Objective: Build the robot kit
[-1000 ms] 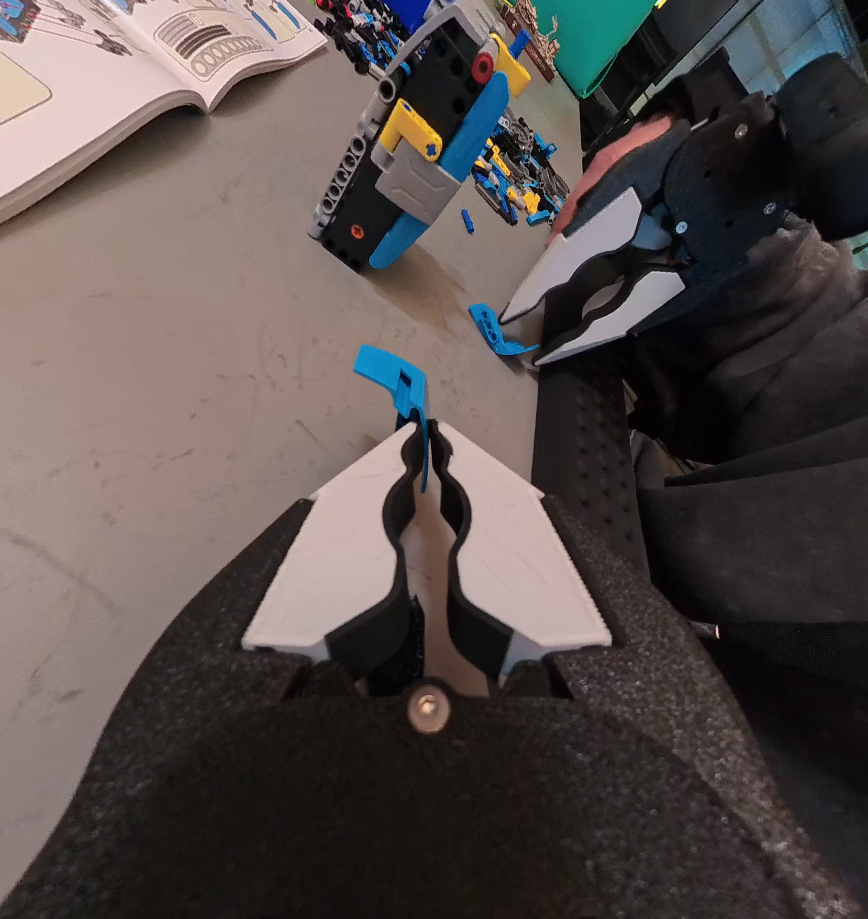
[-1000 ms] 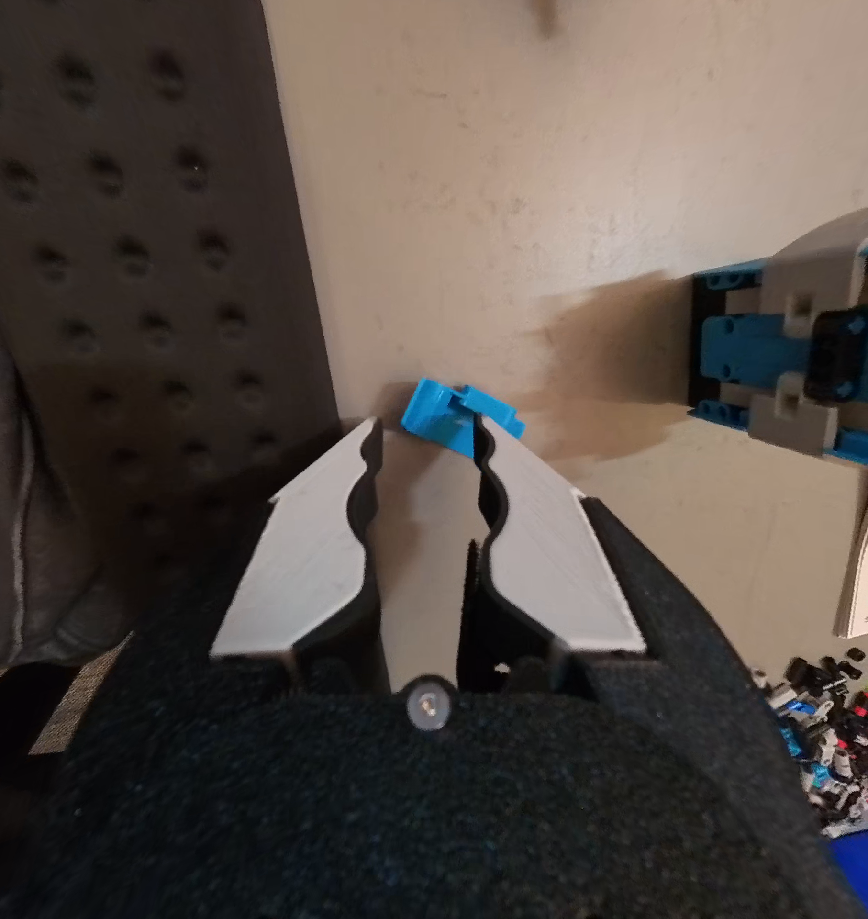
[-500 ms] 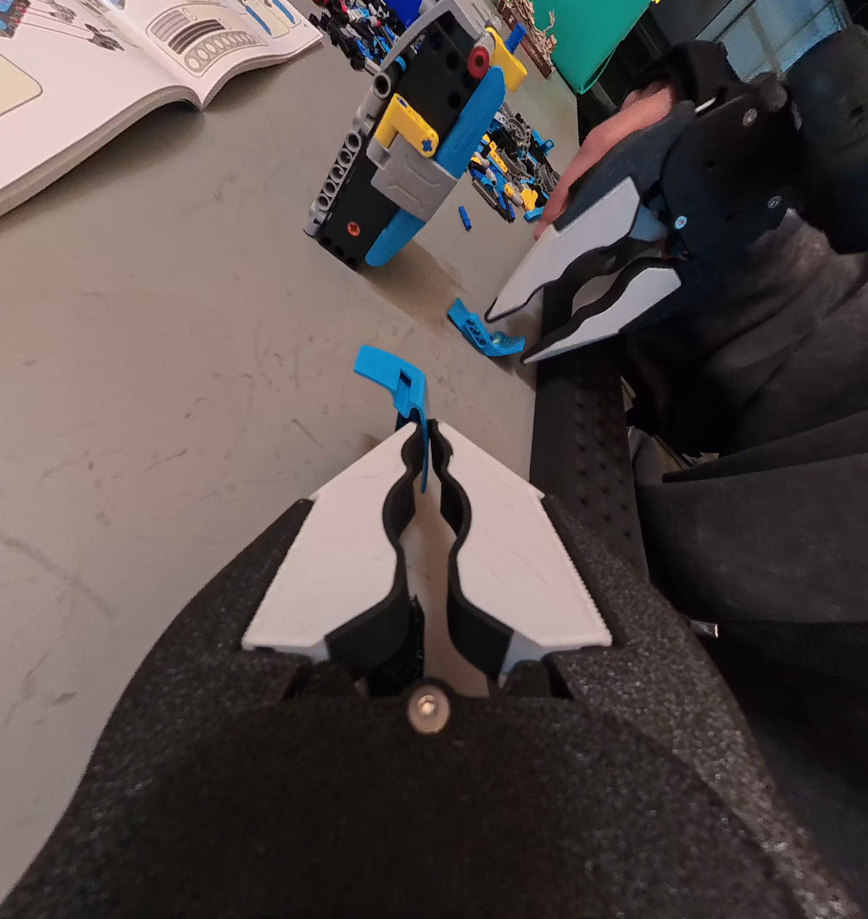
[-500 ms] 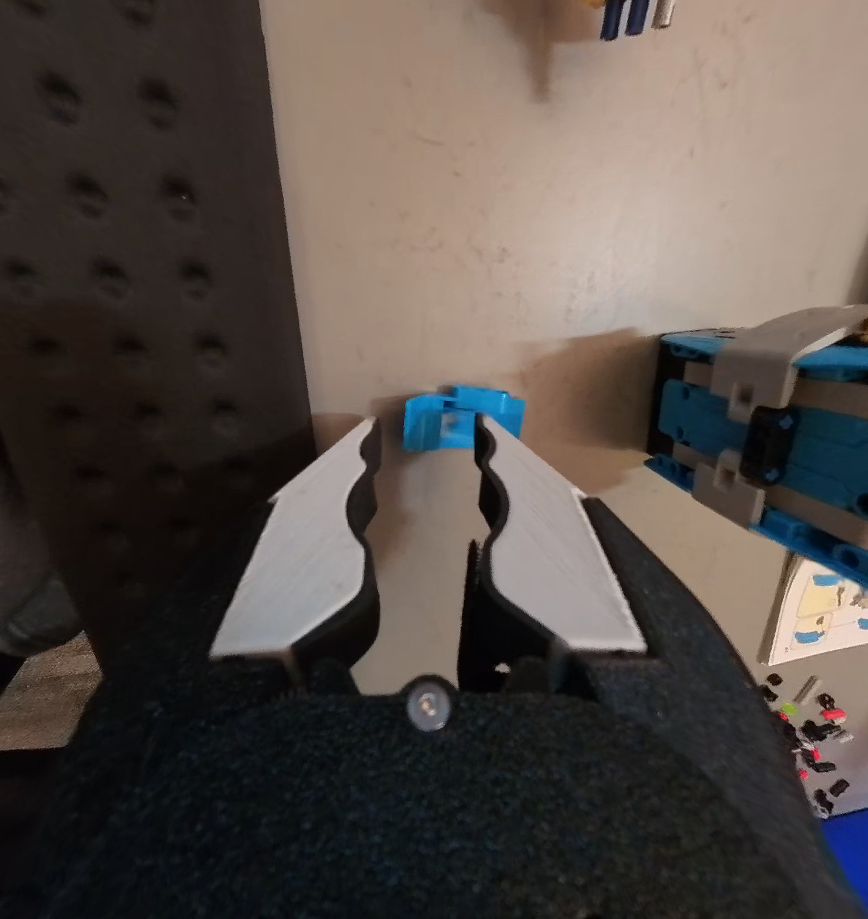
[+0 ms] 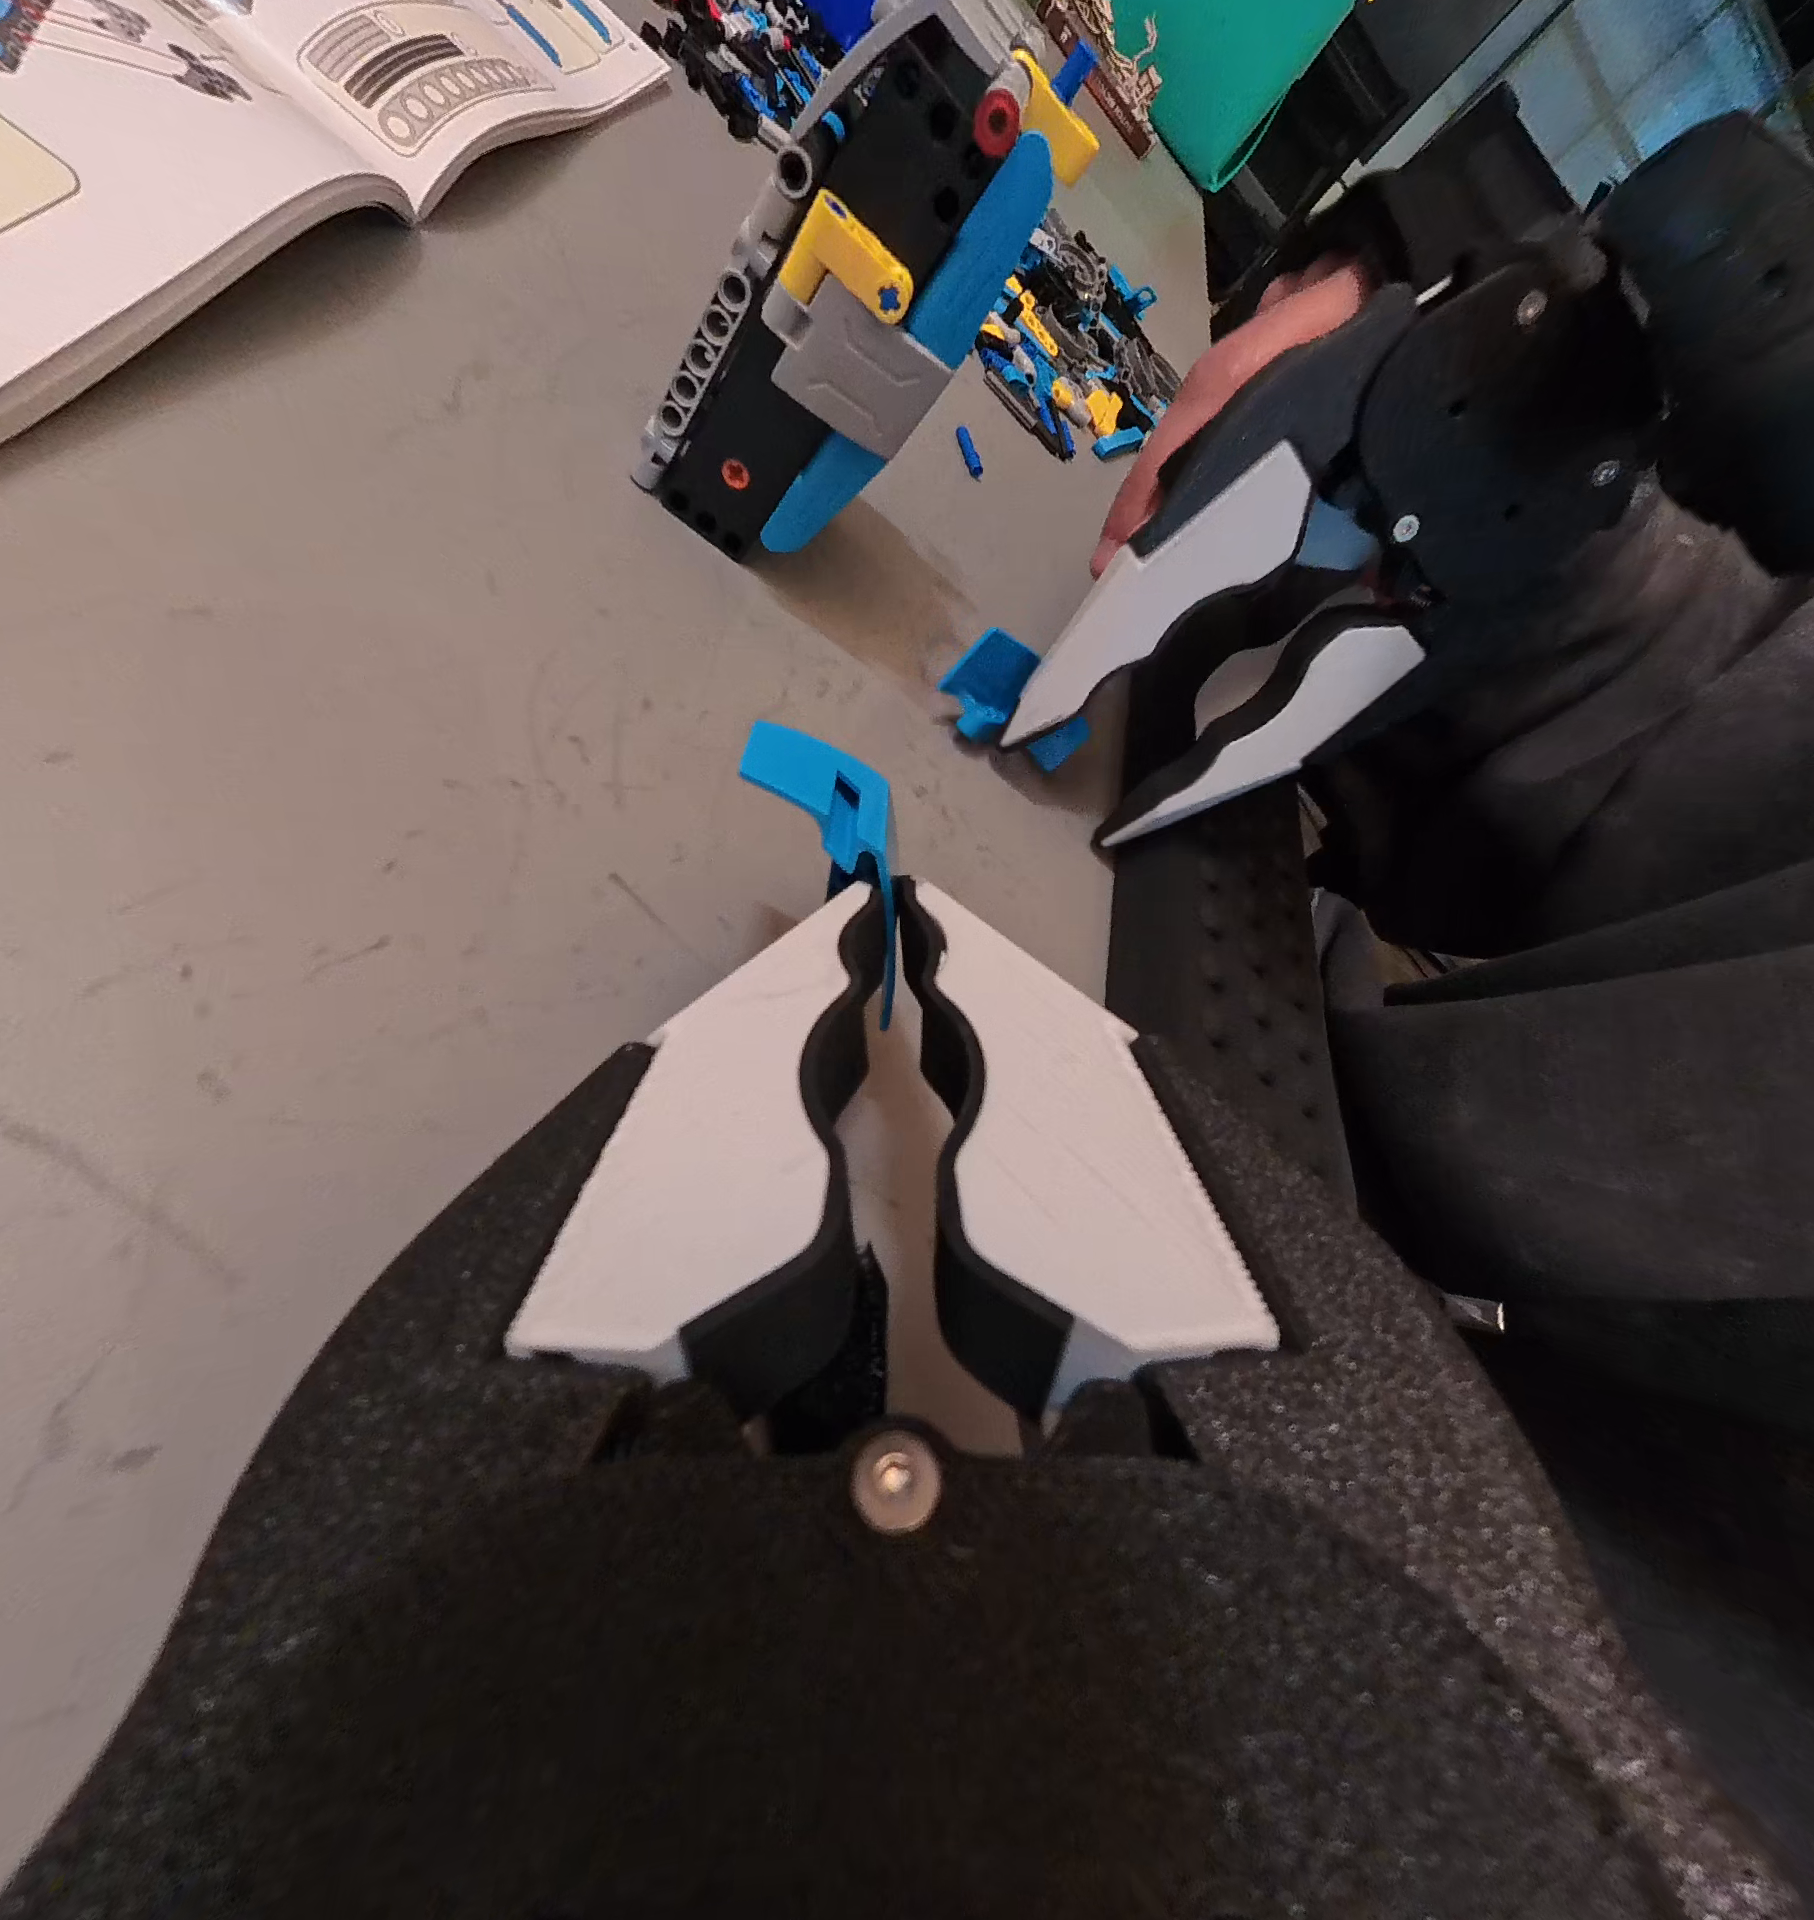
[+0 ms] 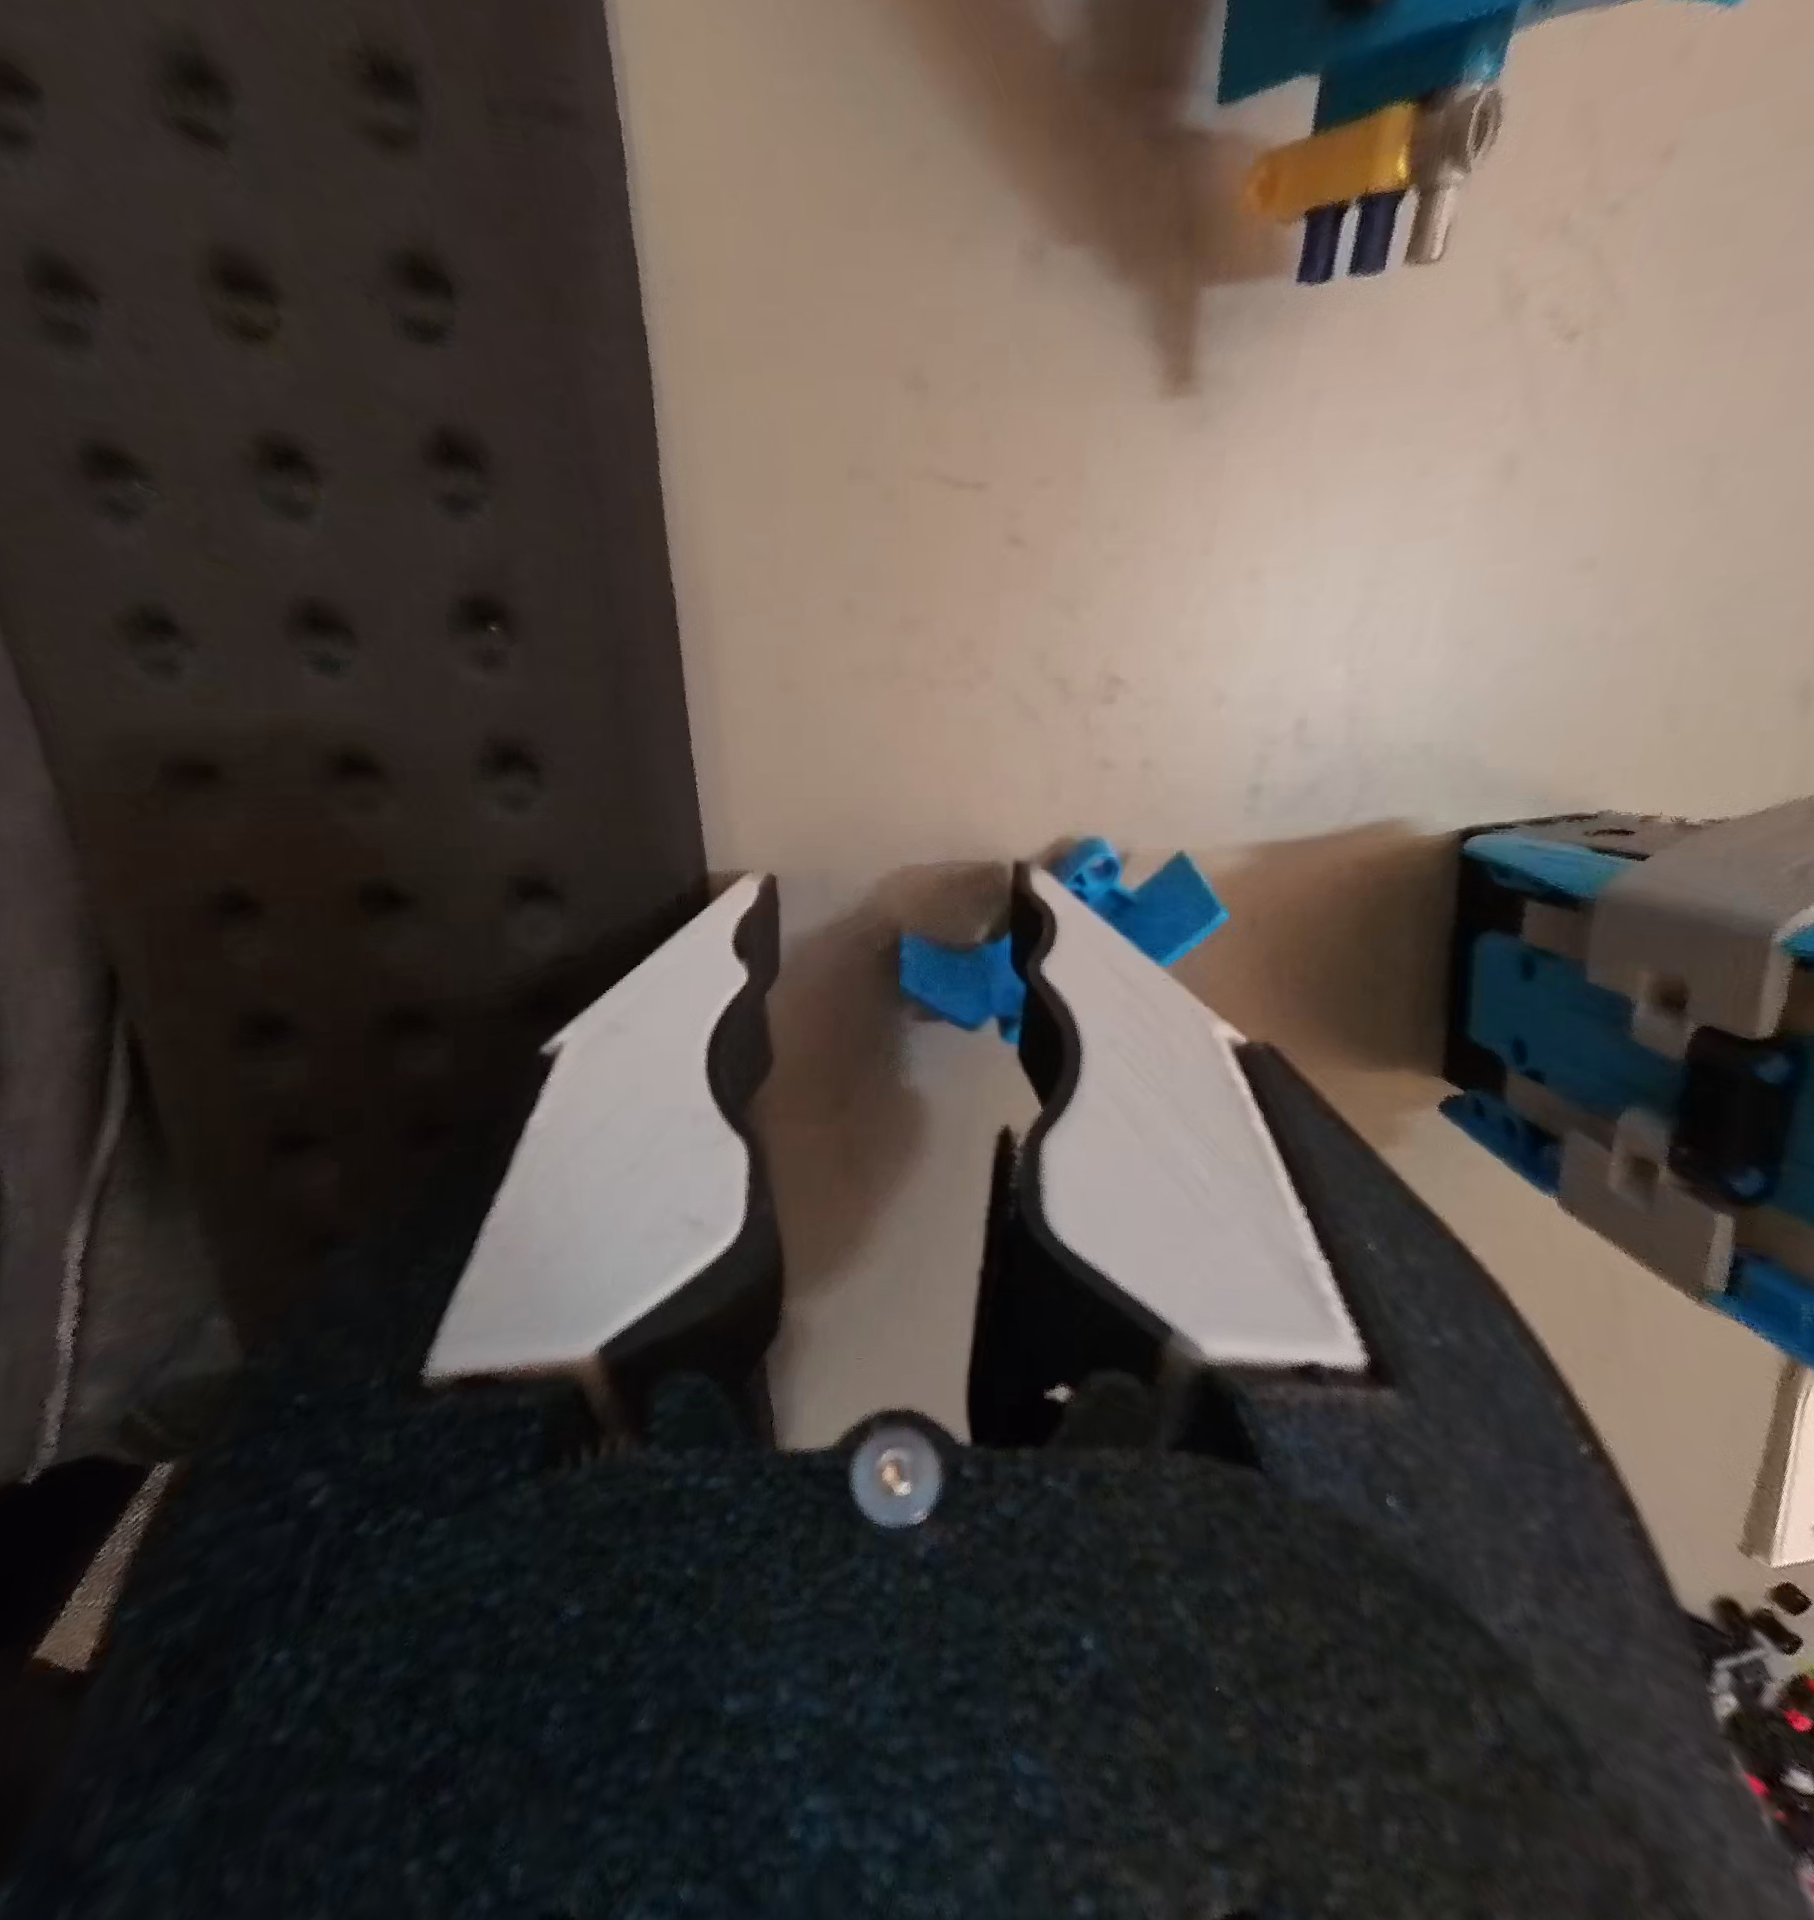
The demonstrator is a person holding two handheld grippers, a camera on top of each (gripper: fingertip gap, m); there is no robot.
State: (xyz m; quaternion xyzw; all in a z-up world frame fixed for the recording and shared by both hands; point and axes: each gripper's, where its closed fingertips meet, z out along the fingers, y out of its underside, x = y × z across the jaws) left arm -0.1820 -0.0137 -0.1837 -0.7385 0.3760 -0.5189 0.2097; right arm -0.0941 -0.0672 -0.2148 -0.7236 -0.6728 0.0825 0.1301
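Left claw [image 5: 887, 899] is basically closed, pinching a thin blue panel [image 5: 830, 800] right at its tips. The panel sticks up and forward out of the tips, hanging just above the bench [image 5: 311, 727], centre of the left wrist view.

Right claw [image 6: 892, 894] is open, nothing in it. A second blue piece [image 6: 960, 982] lies on the bench right at its tips, partly in the gap and partly tucked behind the right-hand finger [image 6: 1142, 1122] in that frame; a bit of it pokes out on the far side too. Looks like it's touching or nearly touching that finger, can't say which. In the left wrist view the same claw sits middle right, angled down at the bench edge with its upper finger over the piece.

Poses: the left one is held low and nearly flat along the bench, pointing toward the upper middle of its frame. The right one comes in from the side near the black perforated strip [image 6: 311, 520] along the bench edge, with a hand [image 5: 1225, 405] visible behind it.

Further out: a black, blue, grey and yellow brick model [image 5: 861, 301] standing in the upper middle, a pile of loose parts [image 5: 1069, 353] behind it, and an open booklet [image 5: 259, 135] in the upper left.
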